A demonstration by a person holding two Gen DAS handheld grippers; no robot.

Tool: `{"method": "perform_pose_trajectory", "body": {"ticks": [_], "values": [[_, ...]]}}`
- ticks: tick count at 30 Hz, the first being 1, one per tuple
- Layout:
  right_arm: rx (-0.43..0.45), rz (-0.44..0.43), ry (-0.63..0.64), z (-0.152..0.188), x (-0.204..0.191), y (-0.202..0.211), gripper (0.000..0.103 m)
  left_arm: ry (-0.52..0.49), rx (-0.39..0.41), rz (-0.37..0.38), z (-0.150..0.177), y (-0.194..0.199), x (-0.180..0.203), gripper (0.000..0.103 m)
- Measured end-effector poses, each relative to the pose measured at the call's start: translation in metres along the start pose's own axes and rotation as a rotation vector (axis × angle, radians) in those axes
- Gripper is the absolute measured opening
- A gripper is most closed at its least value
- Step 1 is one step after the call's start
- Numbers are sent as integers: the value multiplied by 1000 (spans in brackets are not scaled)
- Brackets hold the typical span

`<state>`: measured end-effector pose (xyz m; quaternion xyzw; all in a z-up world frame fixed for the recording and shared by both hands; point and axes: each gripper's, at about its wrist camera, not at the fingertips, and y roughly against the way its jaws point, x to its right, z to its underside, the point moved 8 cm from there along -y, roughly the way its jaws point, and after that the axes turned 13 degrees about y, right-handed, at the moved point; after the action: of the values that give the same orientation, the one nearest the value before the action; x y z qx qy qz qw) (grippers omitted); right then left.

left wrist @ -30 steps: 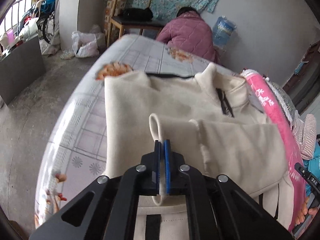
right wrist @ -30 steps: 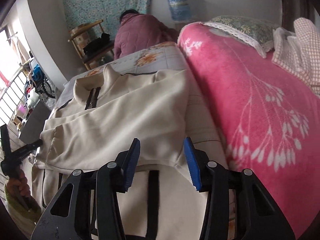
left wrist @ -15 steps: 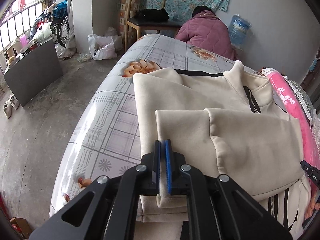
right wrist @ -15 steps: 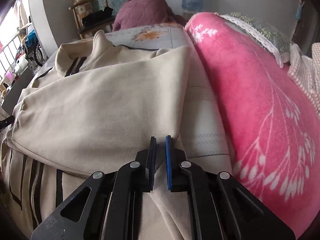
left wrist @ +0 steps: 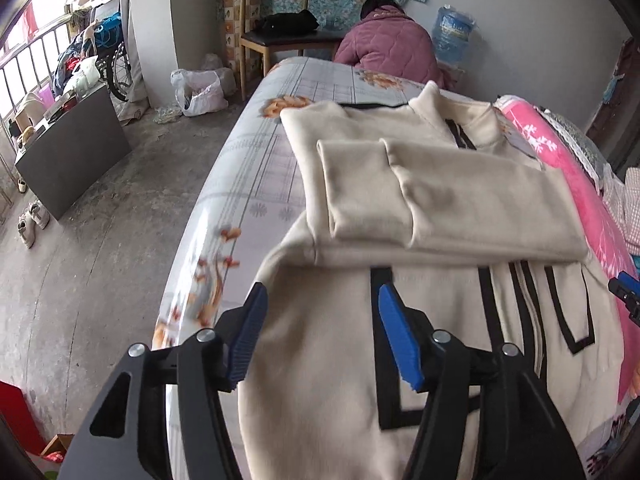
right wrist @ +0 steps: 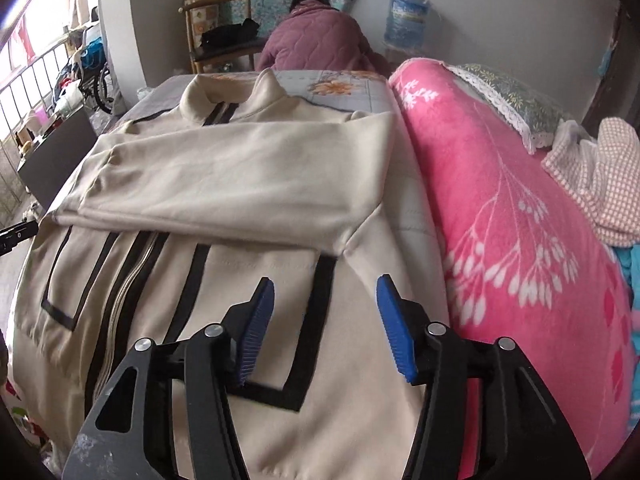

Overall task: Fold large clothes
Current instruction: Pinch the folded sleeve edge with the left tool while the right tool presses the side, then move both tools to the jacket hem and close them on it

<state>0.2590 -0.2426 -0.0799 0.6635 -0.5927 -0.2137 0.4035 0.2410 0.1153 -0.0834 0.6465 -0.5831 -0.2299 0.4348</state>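
The cream jacket (left wrist: 420,184) lies front up on the bed (left wrist: 256,168), both sleeves (right wrist: 240,176) folded across the chest, collar at the far end. The left claw (left wrist: 320,336) and right claw (right wrist: 324,328) hover over the near hem, jaws apart, holding nothing. Risk: lifting the hem unevenly could drag the stacked sleeves askew or slide the jacket toward the bed's left edge. The hem itself is hidden behind the claws; the zip's lower end is blurred.
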Motion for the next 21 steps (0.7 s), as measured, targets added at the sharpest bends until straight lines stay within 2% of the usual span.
{"method": "perform_pose_trajectory", "body": {"ticks": [6,14,17,21], "values": [[-67,-77,26,48,-46,18,62,15,-58,-38,68,29,-25,59],[-104,-112,9,105,-74,46,63,33,-44,-86,134,61,-50,59],[-118,-115,-23,125,-76,52,63,60,-56,-76,151,64,-58,59],[-111,-117,-69,146,-74,65,63,93,-28,-22,163,72,-62,59]]}}
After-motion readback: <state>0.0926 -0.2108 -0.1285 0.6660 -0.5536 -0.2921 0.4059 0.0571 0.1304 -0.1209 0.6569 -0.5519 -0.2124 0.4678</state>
